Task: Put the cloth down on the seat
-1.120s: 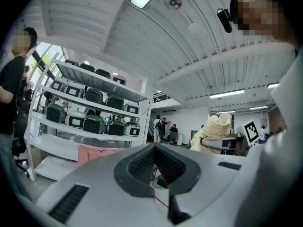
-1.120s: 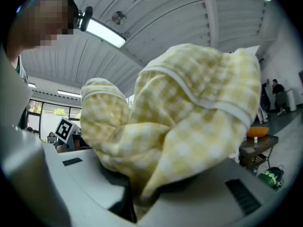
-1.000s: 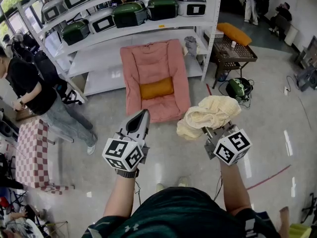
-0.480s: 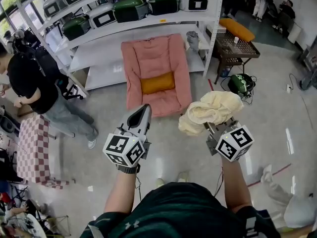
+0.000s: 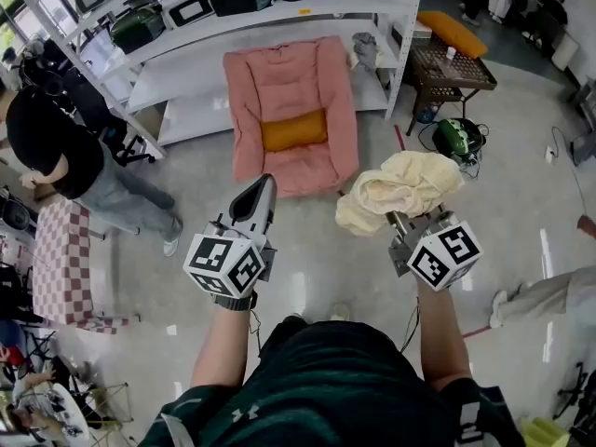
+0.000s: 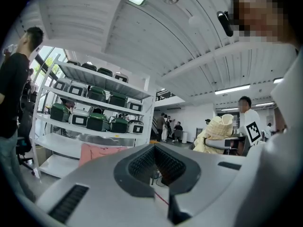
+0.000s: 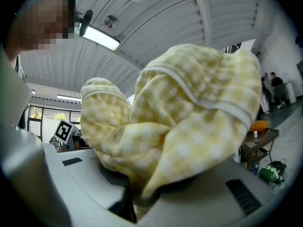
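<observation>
Carrying the cloth [image 5: 399, 194] in a bunch, pinched low in the right gripper [image 5: 399, 222], well short of the seat [image 5: 291, 110].

The yellow cloth is gripped at one gathered fold, probably so that it rides above the floor and none of it drags. The pink seat lies on the floor ahead, against the shelf [image 5: 186, 63], with an orange cushion [image 5: 293, 130] on it. The left gripper [image 5: 264, 186] is pressed together on nothing and is held level beside the right one, apparently in reserve. Only the head view shows the gap between cloth and seat. The right gripper view shows the checked weave and the jaws biting the fold, but no seat. The left gripper view catches the seat's pink edge under the shelf.
</observation>
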A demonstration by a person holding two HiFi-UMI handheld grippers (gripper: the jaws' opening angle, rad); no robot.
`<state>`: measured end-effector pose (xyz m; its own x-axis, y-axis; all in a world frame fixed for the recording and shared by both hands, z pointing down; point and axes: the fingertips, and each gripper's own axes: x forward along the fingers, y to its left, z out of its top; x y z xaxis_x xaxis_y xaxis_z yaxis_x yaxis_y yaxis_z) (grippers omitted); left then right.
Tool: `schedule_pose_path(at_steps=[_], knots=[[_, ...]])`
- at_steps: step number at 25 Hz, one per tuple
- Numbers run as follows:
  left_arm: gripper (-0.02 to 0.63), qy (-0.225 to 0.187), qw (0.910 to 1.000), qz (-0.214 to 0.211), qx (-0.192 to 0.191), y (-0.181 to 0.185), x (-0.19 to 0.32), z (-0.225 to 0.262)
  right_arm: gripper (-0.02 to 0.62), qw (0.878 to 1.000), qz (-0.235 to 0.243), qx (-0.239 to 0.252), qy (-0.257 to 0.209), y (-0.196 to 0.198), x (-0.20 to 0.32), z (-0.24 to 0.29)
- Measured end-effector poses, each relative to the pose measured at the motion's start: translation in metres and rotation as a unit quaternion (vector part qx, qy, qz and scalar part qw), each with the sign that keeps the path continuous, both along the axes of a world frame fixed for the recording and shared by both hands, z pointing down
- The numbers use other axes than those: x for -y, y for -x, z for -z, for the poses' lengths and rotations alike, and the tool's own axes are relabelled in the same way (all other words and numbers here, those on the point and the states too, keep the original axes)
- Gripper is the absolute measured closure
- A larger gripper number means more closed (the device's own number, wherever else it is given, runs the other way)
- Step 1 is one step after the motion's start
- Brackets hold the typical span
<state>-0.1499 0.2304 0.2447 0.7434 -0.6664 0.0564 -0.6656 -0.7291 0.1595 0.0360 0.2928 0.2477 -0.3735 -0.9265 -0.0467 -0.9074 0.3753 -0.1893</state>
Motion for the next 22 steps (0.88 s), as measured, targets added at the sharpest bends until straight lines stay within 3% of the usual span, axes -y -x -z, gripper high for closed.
schedule_pose_path(at_steps=[11,22], knots=[[0.601,0.010,0.9998,0.006,0.015,-0.031,0.018,-0.021,0.502,1.000,0.008,0.016,0.015,-0.026,0.025,-0.028],[0.601,0.020,0.9993,-0.029,0.008,-0.045,0.130,-0.042,0.502,0.999,-0.023,0.001,0.047,-0.029,0.130,-0.045]])
